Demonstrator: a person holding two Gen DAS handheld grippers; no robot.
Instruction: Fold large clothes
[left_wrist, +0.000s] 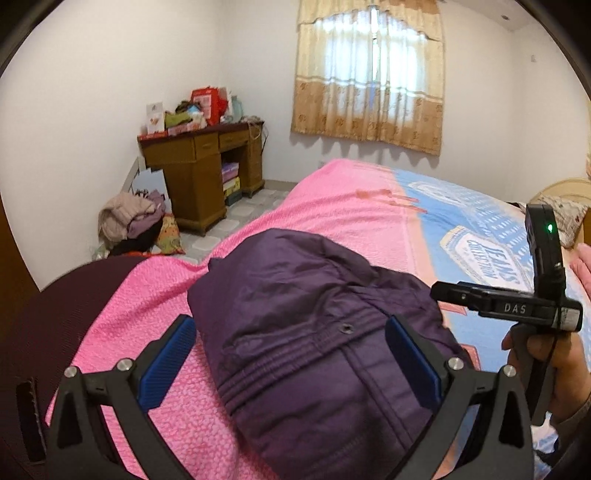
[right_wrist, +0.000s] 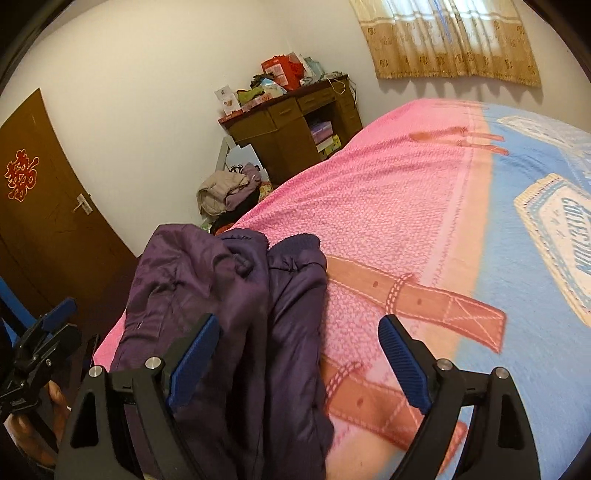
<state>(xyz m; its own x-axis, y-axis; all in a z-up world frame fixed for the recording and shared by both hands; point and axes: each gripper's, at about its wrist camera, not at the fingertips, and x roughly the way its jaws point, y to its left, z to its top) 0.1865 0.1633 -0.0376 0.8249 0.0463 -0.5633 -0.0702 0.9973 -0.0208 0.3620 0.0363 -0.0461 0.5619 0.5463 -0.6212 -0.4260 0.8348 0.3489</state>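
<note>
Left gripper (left_wrist: 290, 365) hovered over the near left edge of the bed (left_wrist: 354, 192), jaws spread wide and empty, straddling the purple padded jacket (left_wrist: 295, 317) without pinching it. Jacket lay bundled in a rounded heap near that edge, on the pink part of the bedspread (right_wrist: 388, 206); a snap and stitched band faced up. In the right wrist view a sleeve or flap of the jacket (right_wrist: 207, 295) stood bunched at the bed's left edge; possibly partly overhanging, view too distorted to confirm. Right gripper (right_wrist: 299, 365) sat further right, jaws likewise apart and gripping nothing, left pad beside the jacket, right pad over bare bedspread.

Risk: slick, puffy fabric; a shallow pinch could take only the top layer, and the bundle would spring open. Risk: pulling toward the near edge could drag the heap off the bed.
</note>
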